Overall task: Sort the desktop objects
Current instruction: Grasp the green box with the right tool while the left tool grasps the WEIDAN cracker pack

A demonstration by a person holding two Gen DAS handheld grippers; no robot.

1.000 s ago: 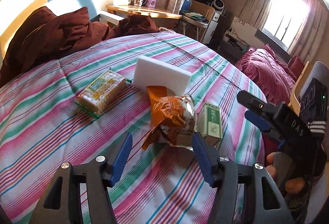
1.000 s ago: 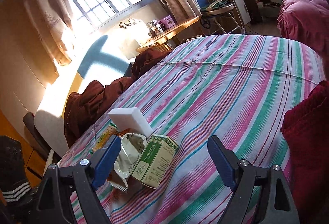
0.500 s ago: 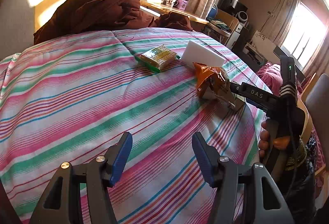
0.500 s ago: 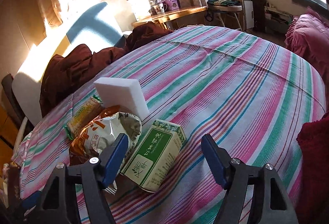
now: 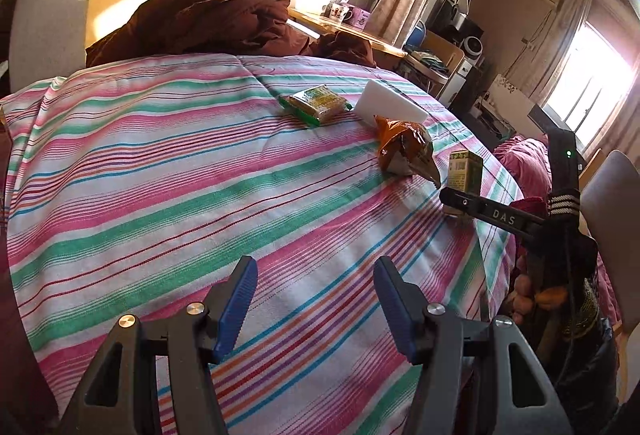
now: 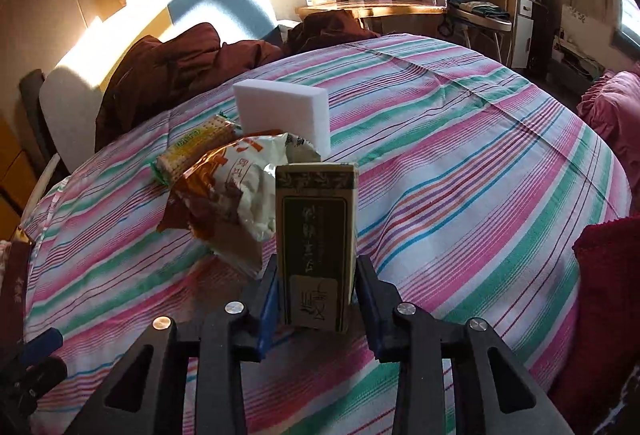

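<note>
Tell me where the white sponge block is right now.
The white sponge block stands on the striped cloth at centre in the right wrist view, behind the snack bag and right of the cracker pack.

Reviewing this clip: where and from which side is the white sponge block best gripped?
Grip the white sponge block across its two broad flat faces near the top edge, coming down from above. It stands on edge, and the snack bag and cracker pack crowd its base, so only the top looks clear.

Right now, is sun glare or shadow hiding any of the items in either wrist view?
Left wrist view: window blown out, items lit and readable. Right wrist view: green box backlit, its near face dim; snack bag and white block clear. Fisheye bends the edges in both.
</note>
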